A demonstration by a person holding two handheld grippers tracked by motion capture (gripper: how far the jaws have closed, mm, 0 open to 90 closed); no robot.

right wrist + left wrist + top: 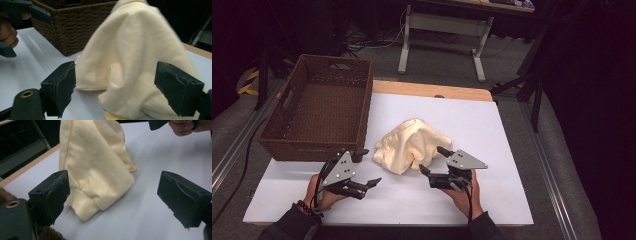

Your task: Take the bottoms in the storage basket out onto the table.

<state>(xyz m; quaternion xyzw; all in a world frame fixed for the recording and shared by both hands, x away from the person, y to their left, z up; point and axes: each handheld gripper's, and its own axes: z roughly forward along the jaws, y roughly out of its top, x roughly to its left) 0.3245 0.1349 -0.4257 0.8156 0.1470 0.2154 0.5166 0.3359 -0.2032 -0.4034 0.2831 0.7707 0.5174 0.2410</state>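
cloth (414, 145) — crumpled cream heap on counter (492, 130), underside hidden | left gripper (365, 168) spread, empty | right gripper (435, 160) spread beside cloth — empty

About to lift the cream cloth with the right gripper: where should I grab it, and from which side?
Grip the cream cloth at its low folded edge nearest the right gripper, coming in level from its right side. The heap peaks in the middle, while that edge lies thin on the white table, between the open jaws.
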